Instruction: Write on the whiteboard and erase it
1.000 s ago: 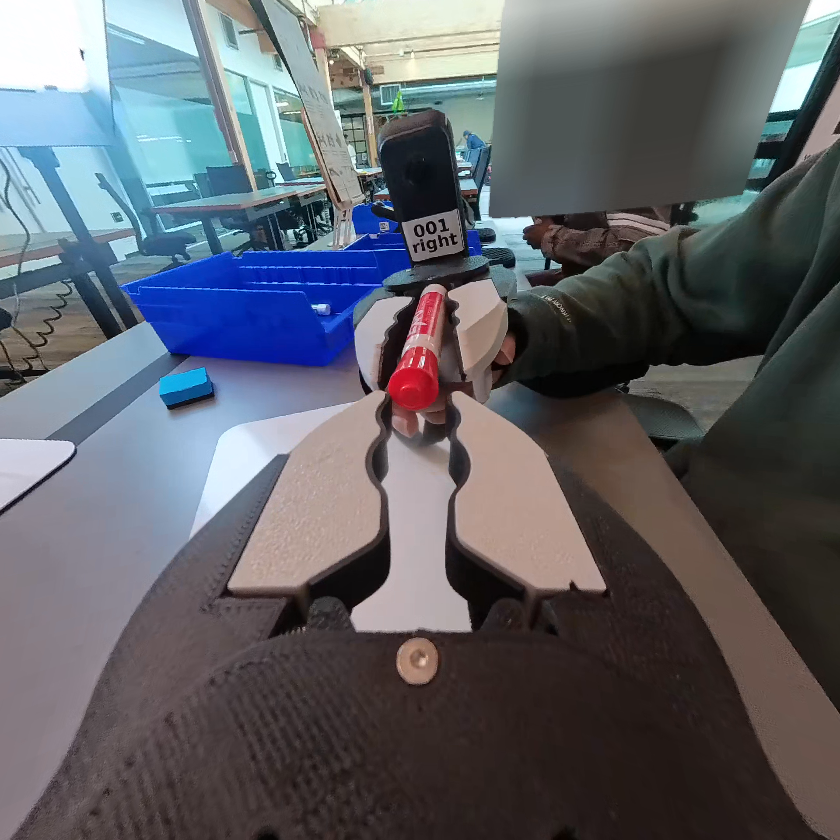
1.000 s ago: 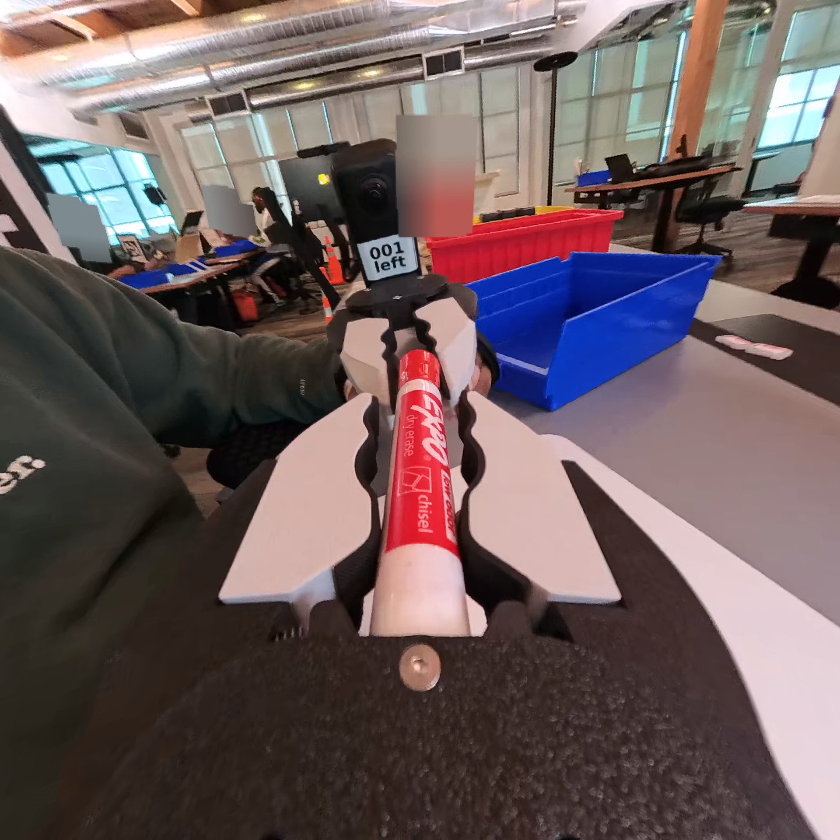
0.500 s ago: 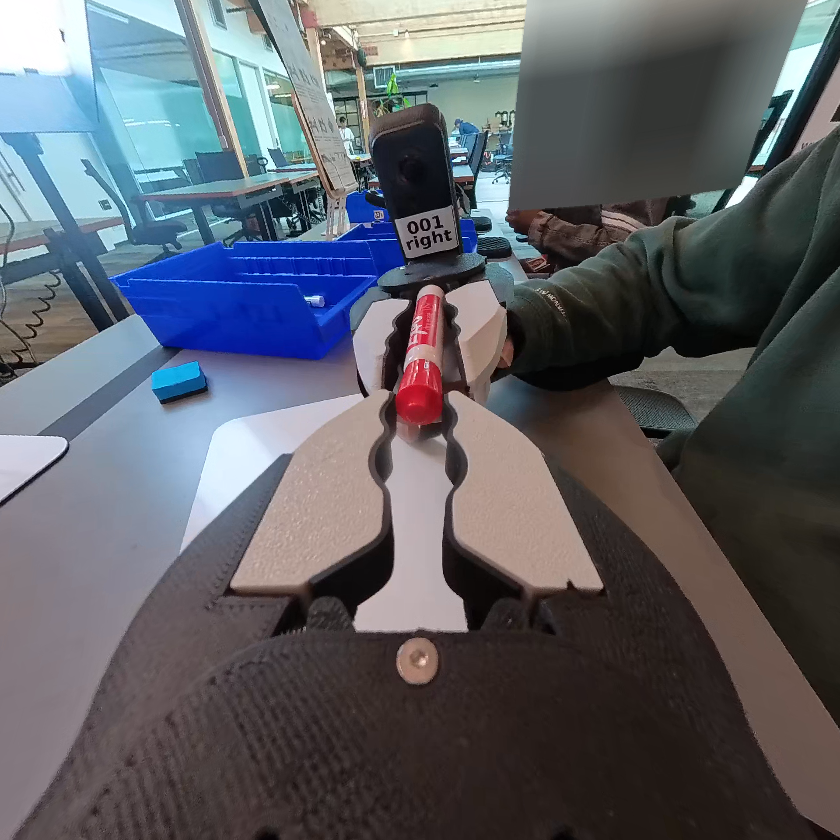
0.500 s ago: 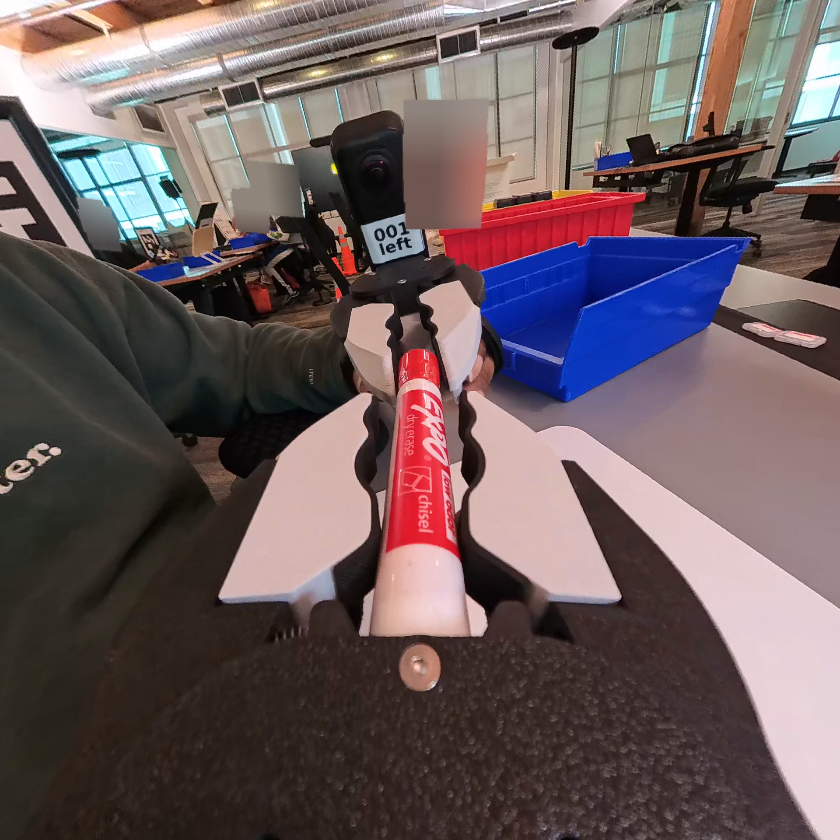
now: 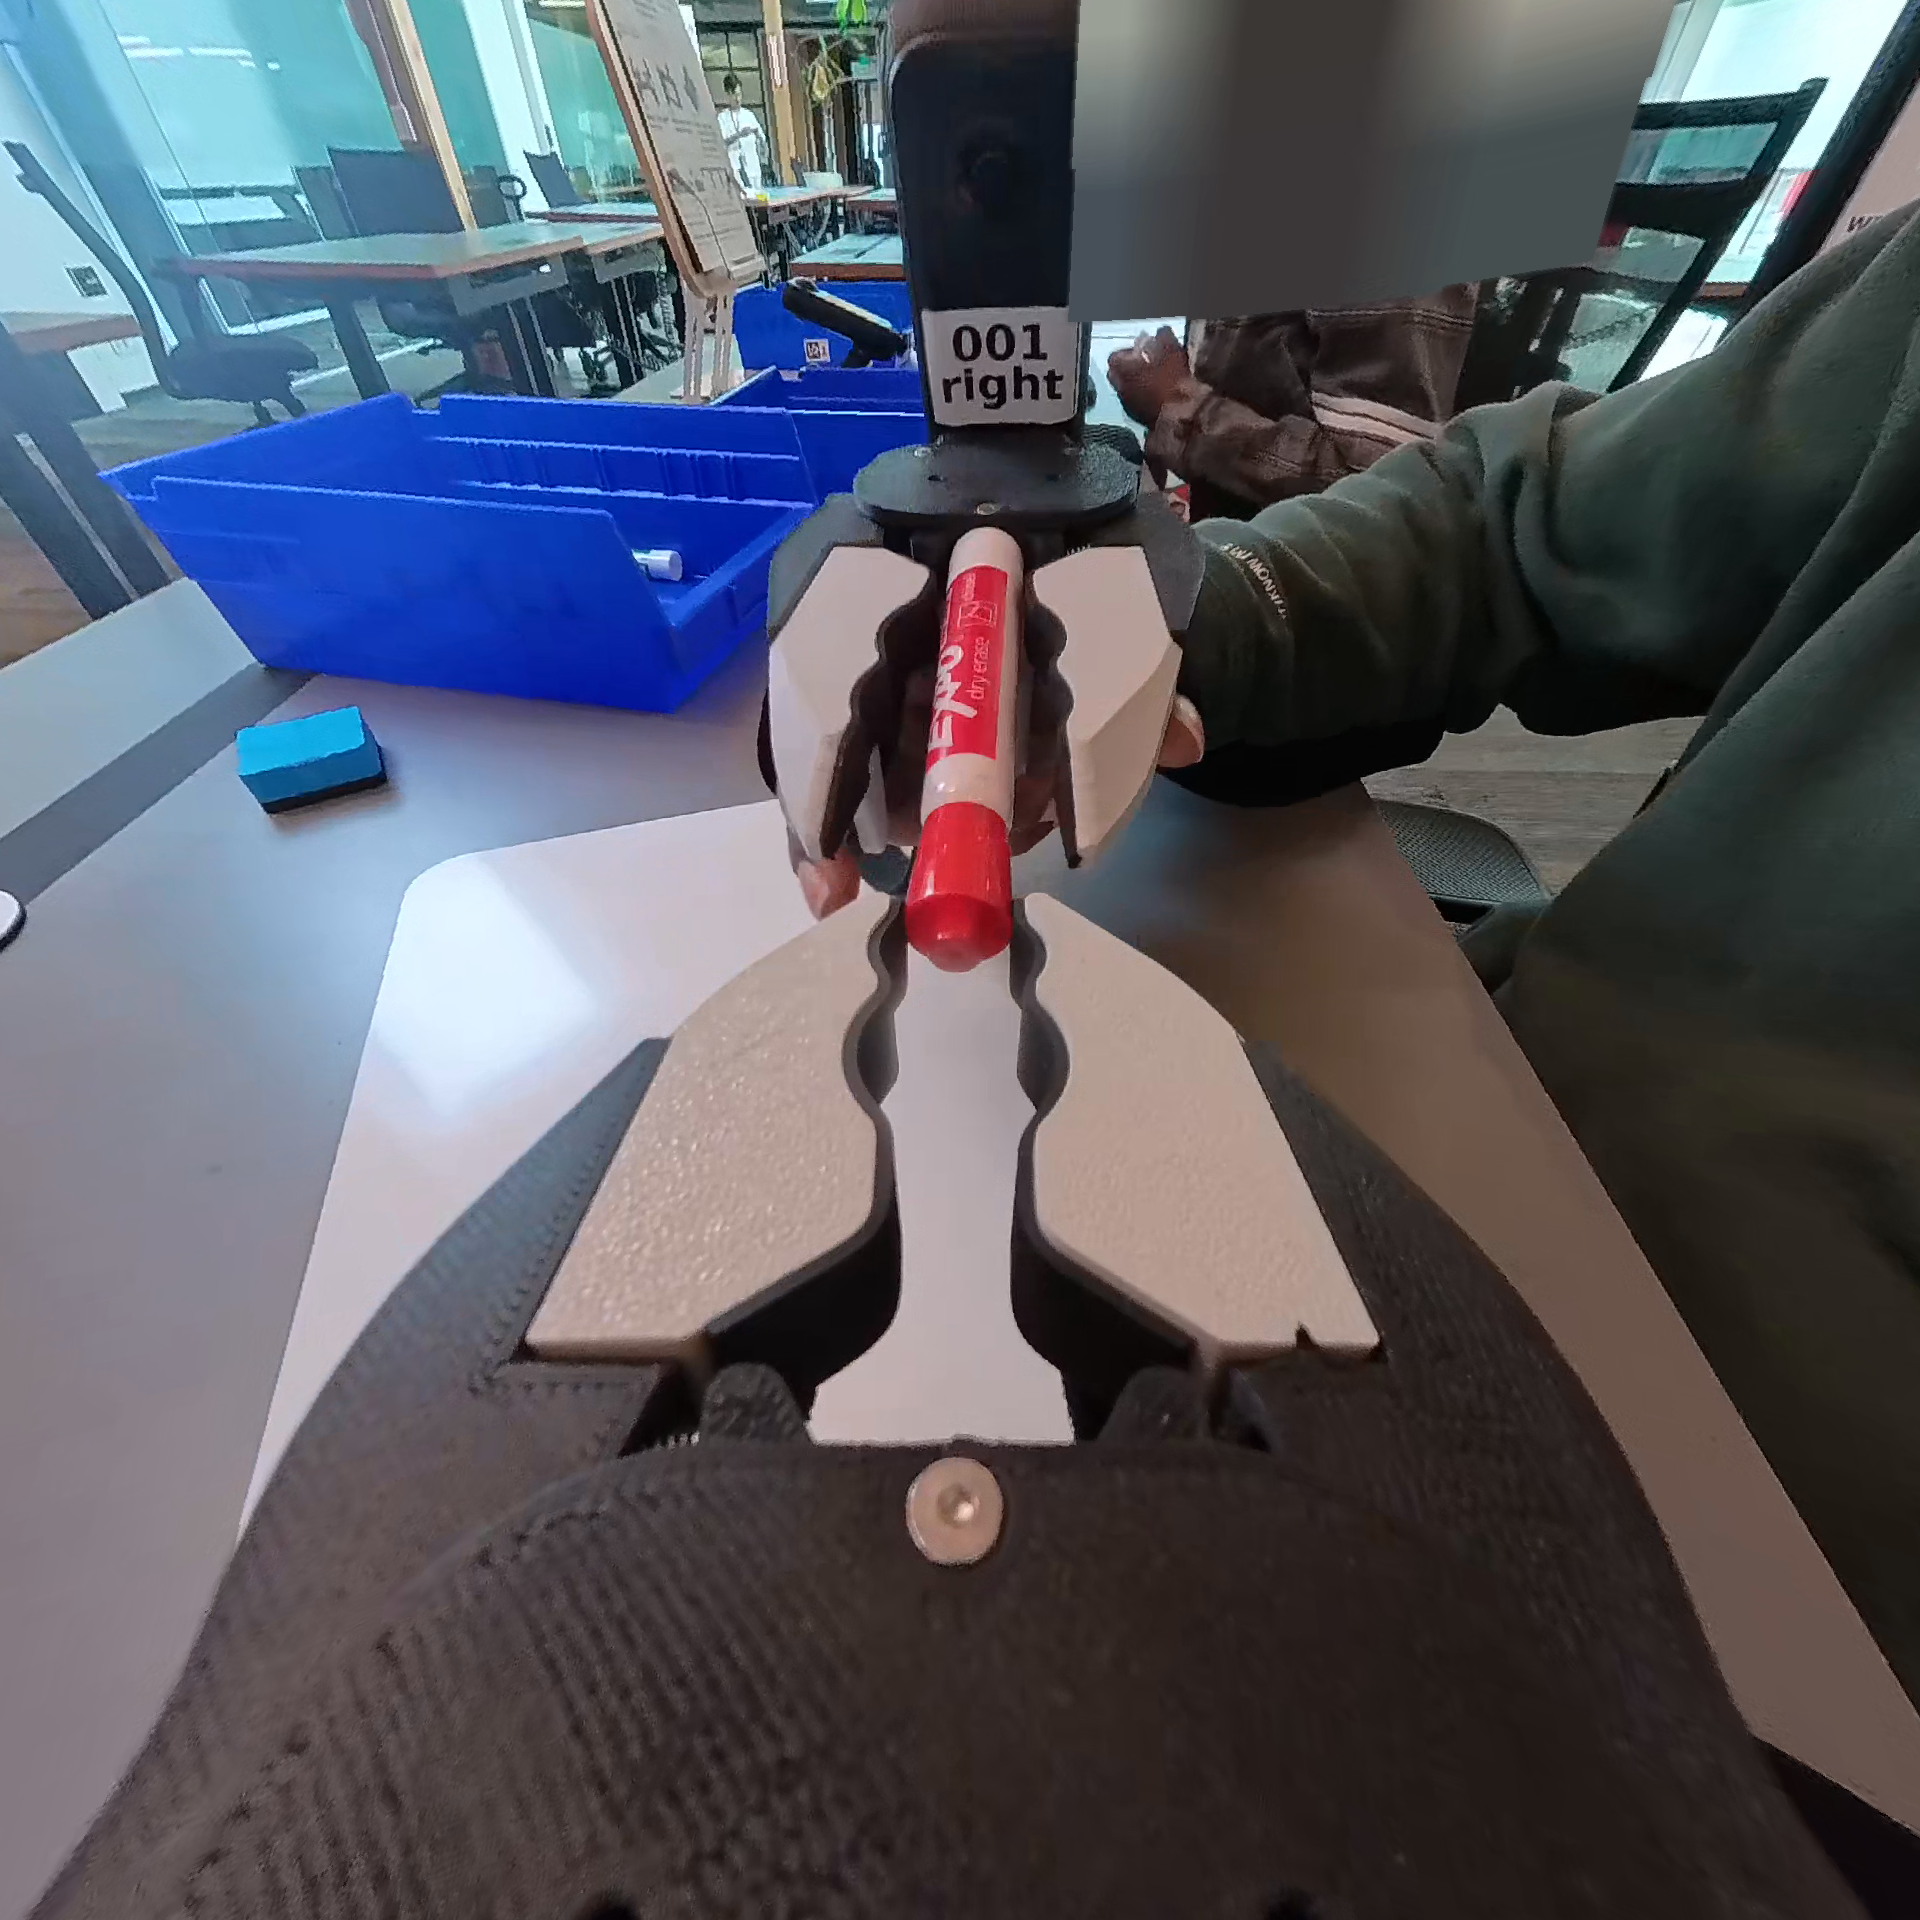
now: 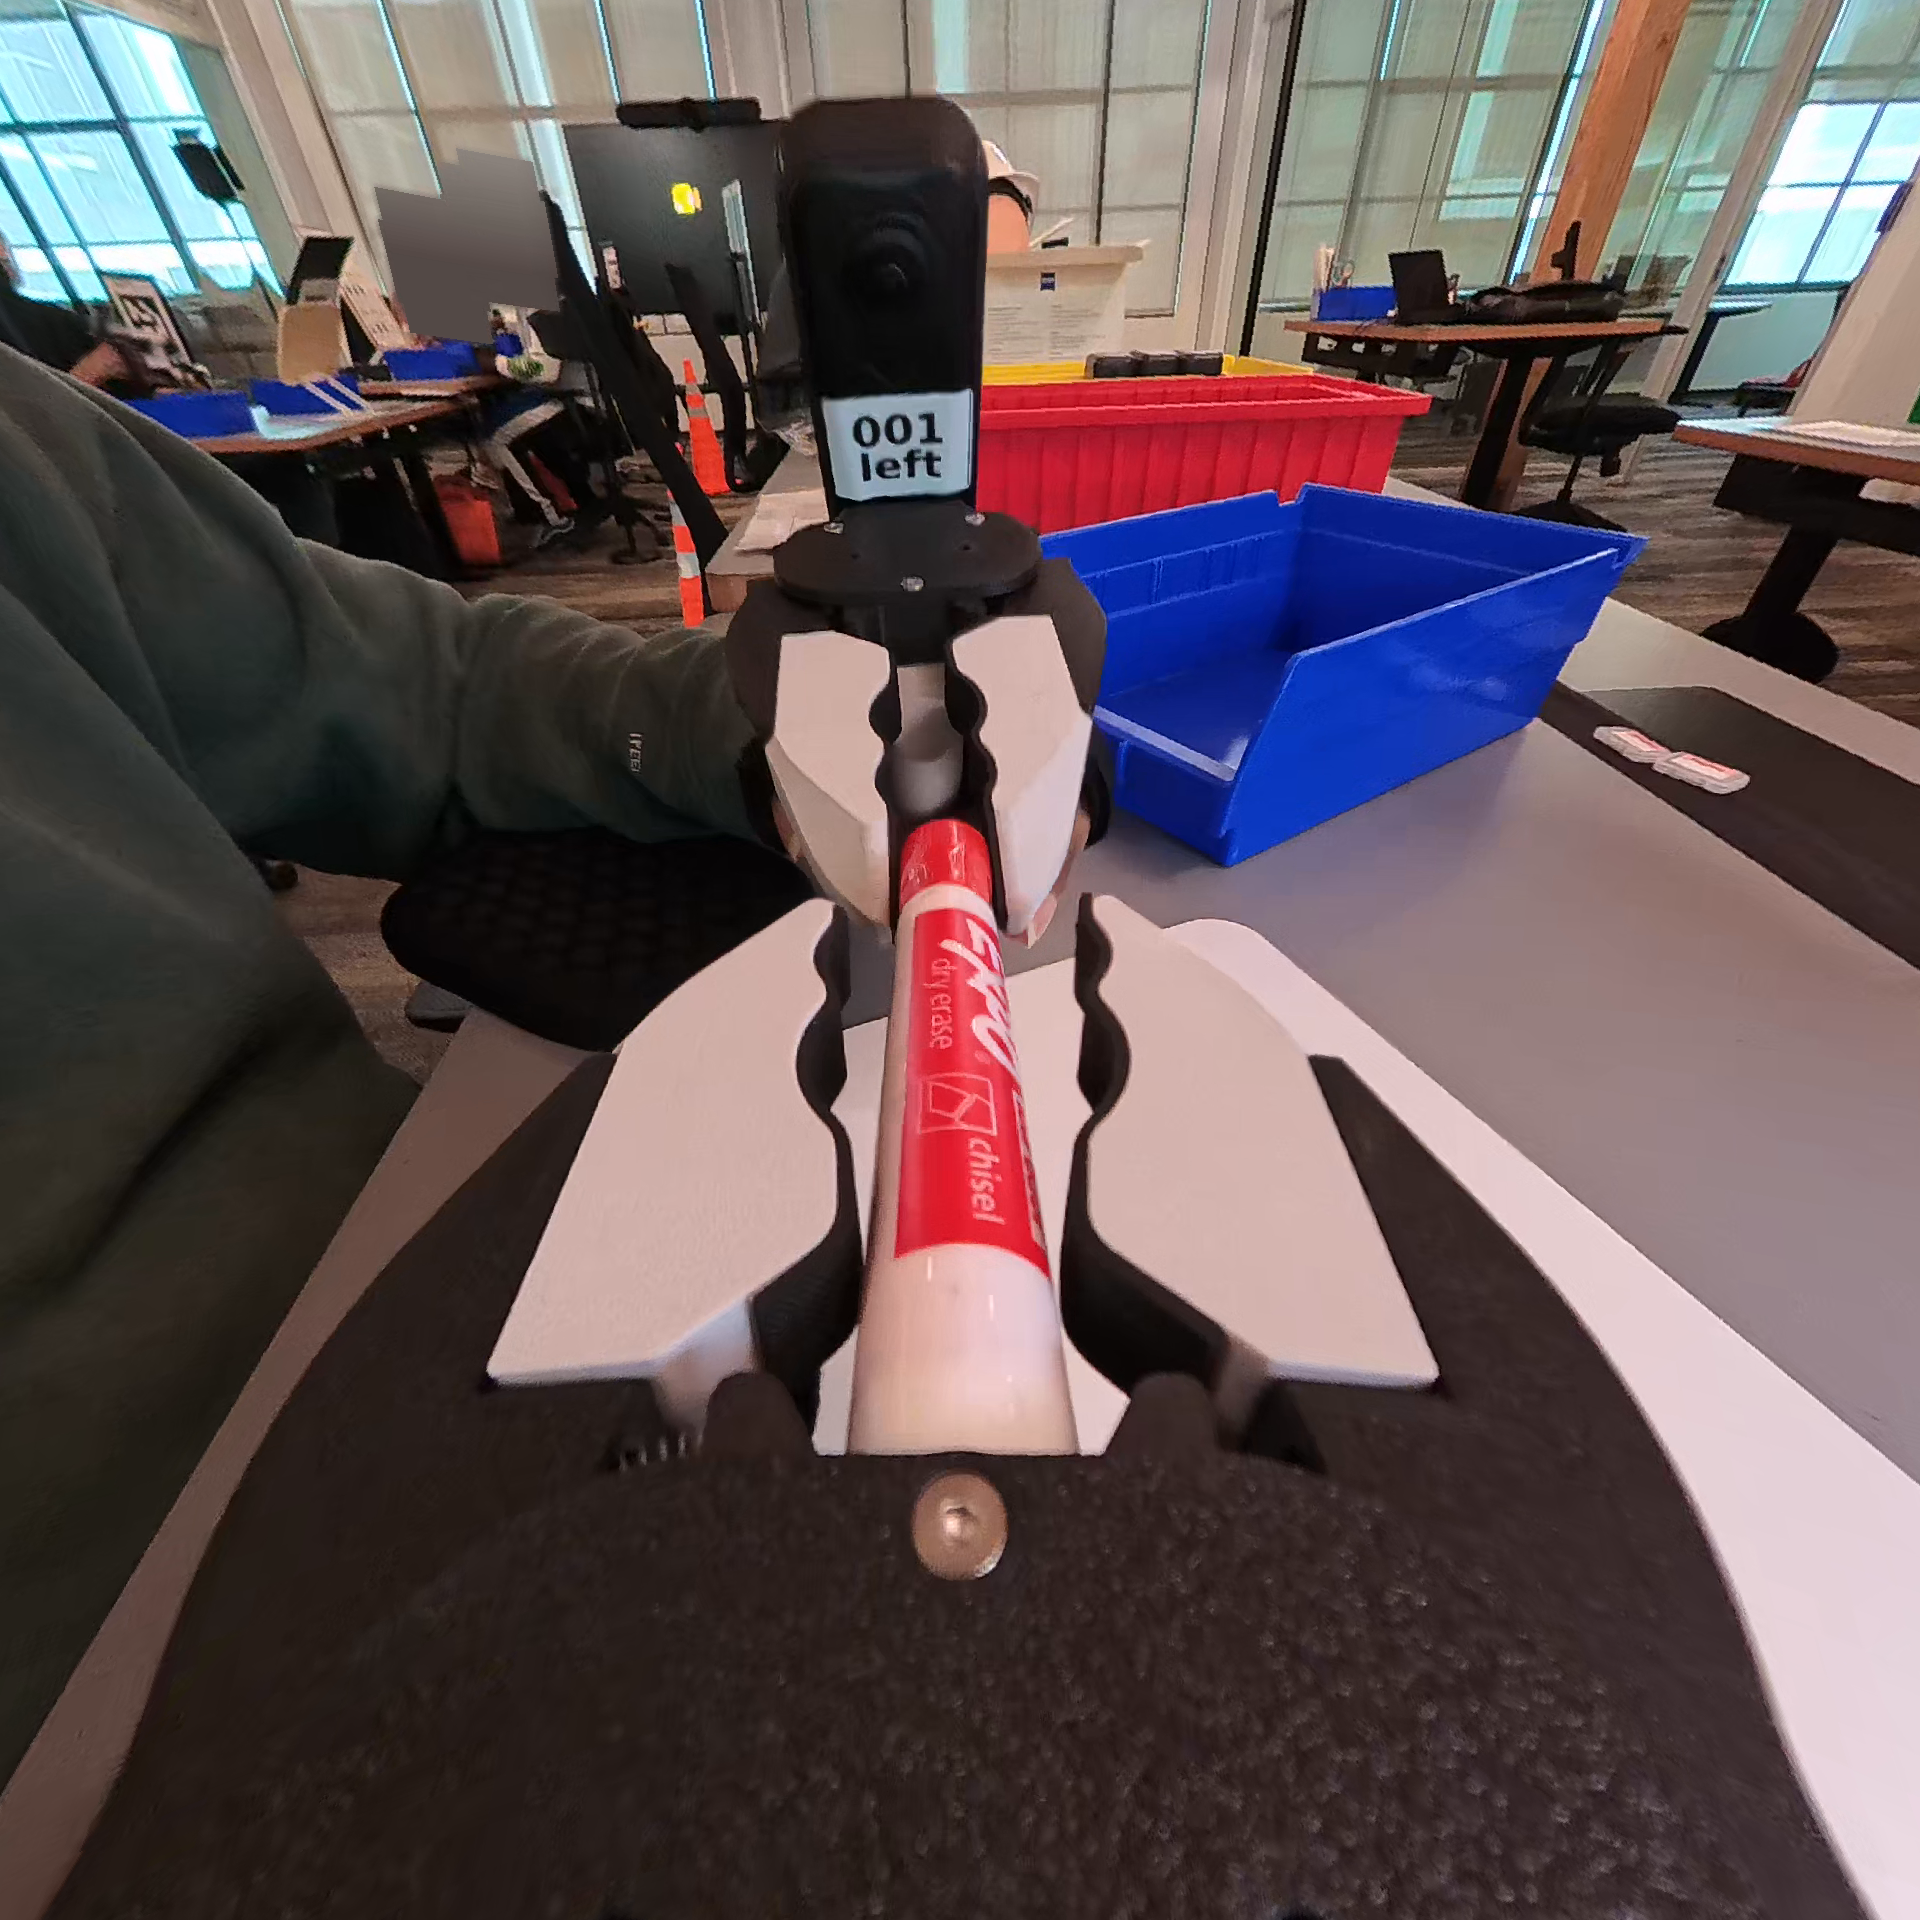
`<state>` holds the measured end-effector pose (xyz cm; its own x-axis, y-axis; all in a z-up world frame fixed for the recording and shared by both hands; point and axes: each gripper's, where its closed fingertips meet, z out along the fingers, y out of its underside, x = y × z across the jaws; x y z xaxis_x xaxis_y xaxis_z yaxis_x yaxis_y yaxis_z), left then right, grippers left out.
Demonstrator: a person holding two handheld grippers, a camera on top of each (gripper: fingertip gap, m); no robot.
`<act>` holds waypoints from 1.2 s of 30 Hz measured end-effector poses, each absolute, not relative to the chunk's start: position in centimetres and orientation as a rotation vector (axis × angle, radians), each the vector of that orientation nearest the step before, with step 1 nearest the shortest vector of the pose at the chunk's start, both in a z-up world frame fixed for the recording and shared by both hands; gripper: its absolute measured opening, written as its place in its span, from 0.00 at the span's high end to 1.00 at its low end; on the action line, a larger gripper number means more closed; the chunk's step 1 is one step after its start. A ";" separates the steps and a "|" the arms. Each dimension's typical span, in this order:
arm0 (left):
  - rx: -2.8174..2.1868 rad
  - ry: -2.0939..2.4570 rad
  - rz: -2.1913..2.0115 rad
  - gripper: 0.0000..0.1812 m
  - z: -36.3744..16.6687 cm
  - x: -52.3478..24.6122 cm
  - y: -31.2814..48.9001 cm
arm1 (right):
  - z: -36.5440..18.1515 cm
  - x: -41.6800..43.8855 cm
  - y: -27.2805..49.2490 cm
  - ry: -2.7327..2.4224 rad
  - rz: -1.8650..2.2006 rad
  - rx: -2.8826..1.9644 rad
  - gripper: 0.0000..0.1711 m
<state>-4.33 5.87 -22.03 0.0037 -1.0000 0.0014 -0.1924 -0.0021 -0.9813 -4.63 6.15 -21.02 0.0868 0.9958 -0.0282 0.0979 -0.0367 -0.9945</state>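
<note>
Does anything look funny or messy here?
Nothing is spilled or broken. The red marker sits straight in the right gripper, cap on, reaching the left gripper's fingertips. The whiteboard is clean, and the blue eraser lies flat on the table.

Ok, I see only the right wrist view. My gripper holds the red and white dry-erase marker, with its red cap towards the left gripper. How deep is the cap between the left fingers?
Observer: Hardly at all. In the left wrist view only the rounded end of the red cap lies at the tips of the left gripper, whose jaws stand open.
Operator: And where is the eraser?
Observer: A blue foam eraser lies on the grey table, left of the white whiteboard in that view, near a blue plastic bin.
Operator: Is anything in that bin?
Observer: One small white cylinder, near its right wall.
</note>
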 end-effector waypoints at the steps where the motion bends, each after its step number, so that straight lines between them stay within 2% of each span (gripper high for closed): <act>1: -1.357 1.342 -1.120 0.90 -22.1 -4.3 5.9 | -21.0 -4.6 6.2 -1.202 1.122 -1.346 0.75; 12: -1.383 1.398 -1.054 0.90 -22.9 -4.8 6.0 | -23.2 -4.9 6.3 -1.267 1.098 -1.428 0.75; 36: -1.437 1.412 -1.126 0.90 -23.7 -5.0 5.8 | -23.0 -5.3 5.9 -1.258 1.175 -1.416 0.73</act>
<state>-5.00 5.78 -23.70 -0.0241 -0.9982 0.0551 -0.2755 -0.0464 -0.9602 -5.26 5.90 -22.95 0.0387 0.9948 -0.0937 0.1609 -0.0988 -0.9820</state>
